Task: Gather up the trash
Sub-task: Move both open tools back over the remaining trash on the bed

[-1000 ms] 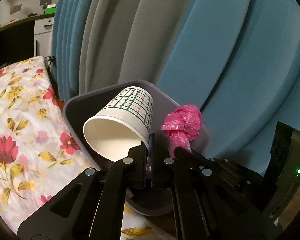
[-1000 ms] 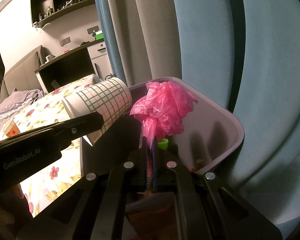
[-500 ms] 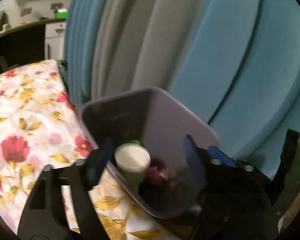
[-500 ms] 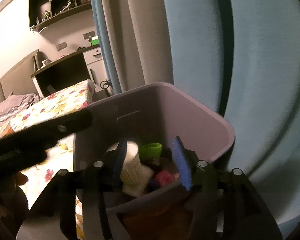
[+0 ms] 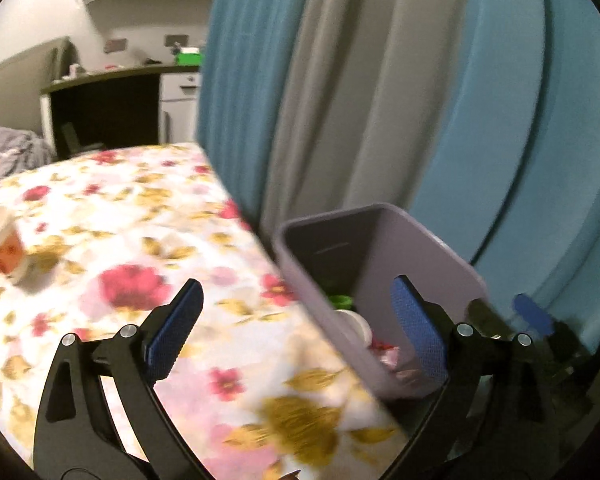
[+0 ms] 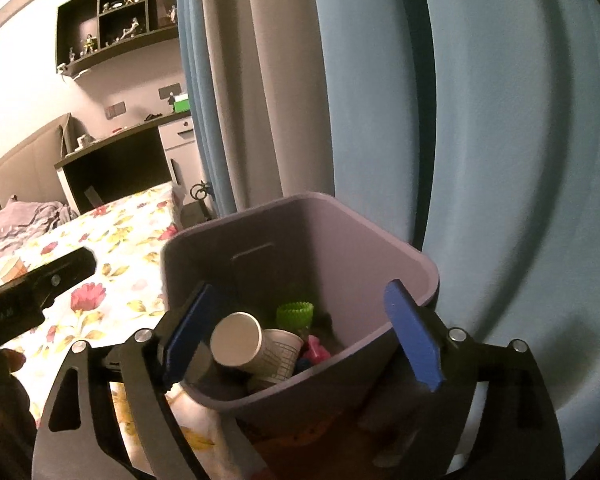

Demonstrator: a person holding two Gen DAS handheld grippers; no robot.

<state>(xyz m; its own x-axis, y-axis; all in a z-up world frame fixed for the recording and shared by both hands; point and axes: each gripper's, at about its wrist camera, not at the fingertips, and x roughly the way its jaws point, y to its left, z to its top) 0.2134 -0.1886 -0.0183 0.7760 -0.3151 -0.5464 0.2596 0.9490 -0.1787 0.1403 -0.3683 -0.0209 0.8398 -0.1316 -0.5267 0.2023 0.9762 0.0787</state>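
The paper cup (image 6: pixel 256 346) lies on its side in the purple bin (image 6: pixel 380 248), mouth facing us, beside a green cup (image 6: pixel 295 312). Both the left tool (image 5: pixel 296 328) and right tool (image 6: pixel 300 336) are opening wide, empty. Blue curtains (image 6: pixel 480 120) hang behind.

cup (image 6: pixel 256 344), pink bag (image 6: pixel 315 350) now in bin (image 6: pixel 380 240) | claws opening, empty

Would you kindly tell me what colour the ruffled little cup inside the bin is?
Bright green, clearest in the right wrist view.
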